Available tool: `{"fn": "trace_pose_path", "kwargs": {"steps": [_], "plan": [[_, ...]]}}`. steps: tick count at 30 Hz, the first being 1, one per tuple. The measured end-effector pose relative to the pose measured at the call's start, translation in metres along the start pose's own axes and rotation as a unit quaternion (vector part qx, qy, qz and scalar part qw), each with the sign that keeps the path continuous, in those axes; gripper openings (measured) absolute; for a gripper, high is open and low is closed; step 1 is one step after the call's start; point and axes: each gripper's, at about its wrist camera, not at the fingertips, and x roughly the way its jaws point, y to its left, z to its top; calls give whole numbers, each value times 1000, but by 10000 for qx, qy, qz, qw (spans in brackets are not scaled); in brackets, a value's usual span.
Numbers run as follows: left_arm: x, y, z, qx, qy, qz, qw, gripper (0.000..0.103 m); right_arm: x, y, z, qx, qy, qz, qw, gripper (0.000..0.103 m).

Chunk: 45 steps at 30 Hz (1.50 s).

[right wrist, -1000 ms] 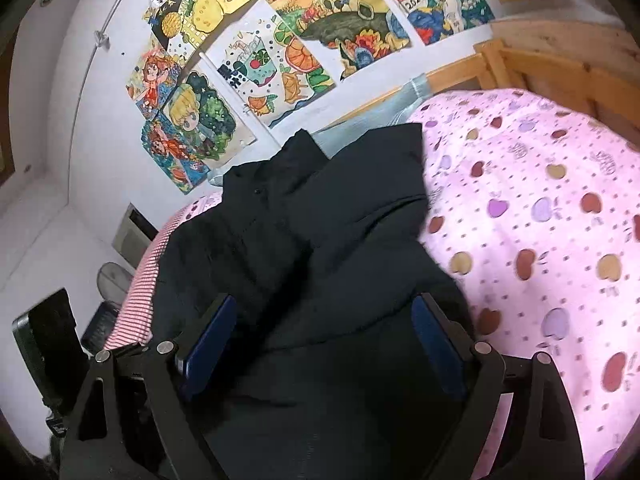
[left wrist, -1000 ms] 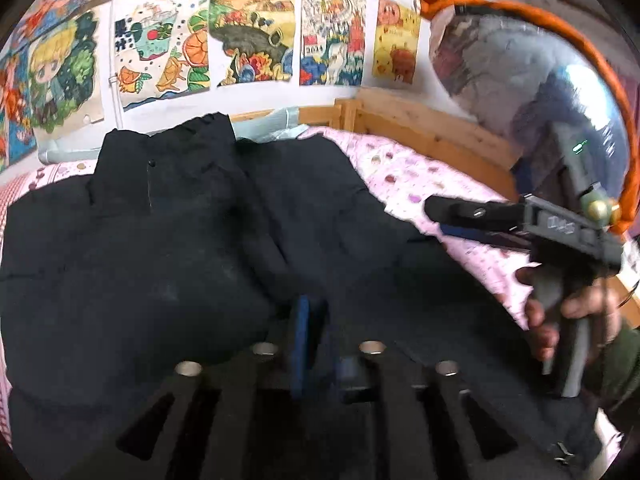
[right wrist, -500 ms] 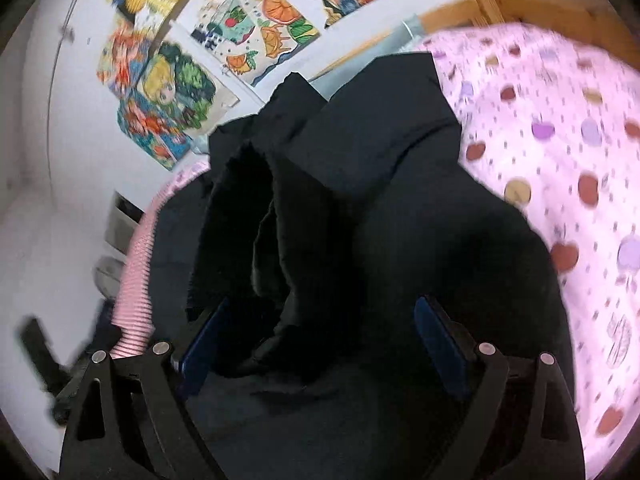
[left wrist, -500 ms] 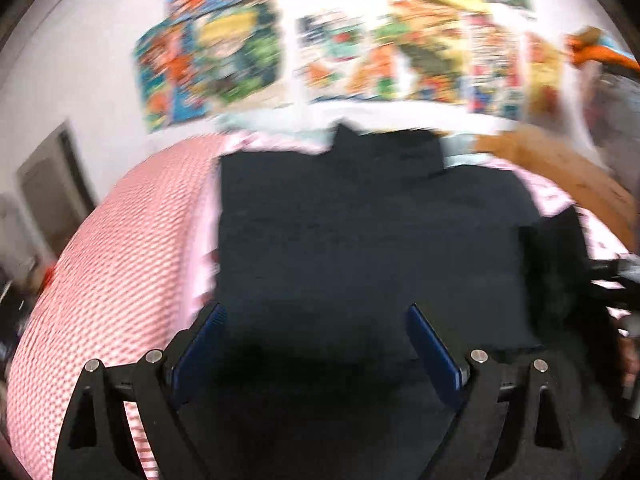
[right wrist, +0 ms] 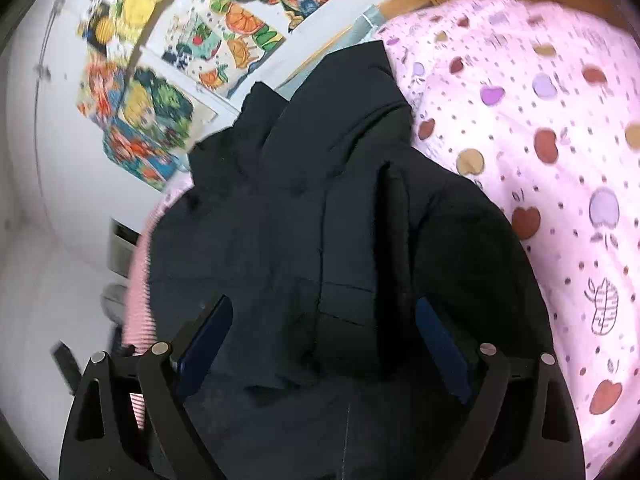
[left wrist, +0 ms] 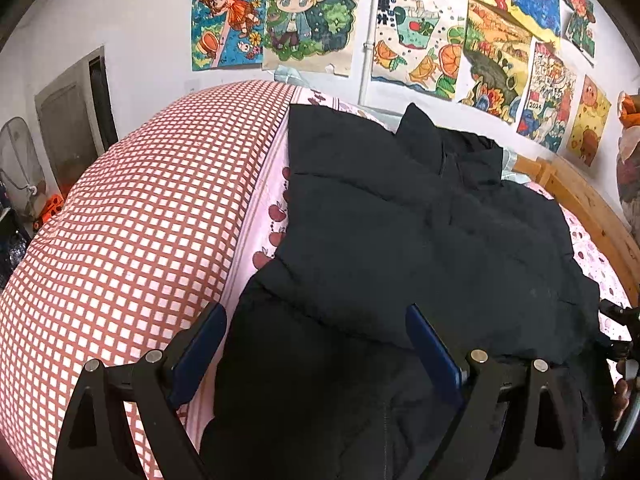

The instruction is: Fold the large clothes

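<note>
On the pink apple-print bed sheet the bulky black padded jacket lies part-folded, with the left gripper released wide and the right gripper closing (gripping nothing yet), so next comes pinching an edge for another fold.

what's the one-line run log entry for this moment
black coat: on bed, partly folded | left tongs: open, empty | right tongs: closing, not gripping

Checked quilt bulges beside black jacket; pink sheet lies open
</note>
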Motion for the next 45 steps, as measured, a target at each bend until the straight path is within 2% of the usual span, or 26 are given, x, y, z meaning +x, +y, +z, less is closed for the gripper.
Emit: {"fn": "trace_pose_path", "kwargs": {"steps": [1, 2, 4, 9, 13, 15, 17, 19, 20, 22, 23, 25, 27, 32, 36, 42, 45], "plan": [[0, -2, 2, 0, -1, -9, 10000, 91, -1, 6, 0, -109, 16, -66, 9999, 54], [0, -5, 4, -1, -31, -25, 10000, 91, -3, 12, 1, -209, 34, -121, 9997, 42], [-2, -9, 9, -1, -120, -61, 9999, 91, -13, 23, 9, -394, -94, -450, 9982, 4], [-4, -21, 23, -26, -251, -137, 9996, 91, -50, 59, 43, -1285, -726, -883, 9851, 4], [4, -34, 35, 76, -391, -44, 9992, 91, -69, 71, 70, -1625, -1173, -1166, 9727, 4], [14, -42, 39, 161, -399, 92, 9990, 91, -60, 70, 80, -1731, -1052, -1403, 9692, 5], [33, -52, 41, 299, -279, 229, 9989, 91, -41, 62, 85, -1879, -841, -1898, 9600, 9], [50, -59, 39, 415, -124, 335, 9985, 91, -37, 59, 86, -1934, -860, -2107, 9544, 12], [57, -62, 37, 464, -92, 343, 9983, 91, -37, 59, 86, -1933, -886, -2021, 9560, 16], [65, -66, 32, 534, -76, 292, 9981, 91, -41, 62, 85, -2001, -936, -1770, 9591, 52], [70, -68, 30, 577, -32, 294, 9979, 91, -43, 65, 85, -2139, -983, -1582, 9589, 56], [76, -70, 26, 646, -22, 370, 9972, 91, -34, 74, 79, -2430, -972, -1437, 9544, 57], [82, -72, 24, 702, 19, 431, 9966, 91, -17, 80, 72, -2656, -716, -1506, 9495, 56], [98, -73, 16, 794, 192, 654, 9945, 102, 29, 71, 63, -2842, -117, -1977, 9381, 57], [106, -65, 10, 633, 225, 541, 9963, 103, 40, 65, 58, -2777, -132, -1998, 9396, 57], [112, -70, -1, 754, 67, 667, 9949, 103, 47, 48, 52, -2629, -249, -1756, 9484, 58], [115, -68, -4, 703, 18, 607, 9957, 103, 51, 44, 45, -2667, -360, -1771, 9467, 59]]}}
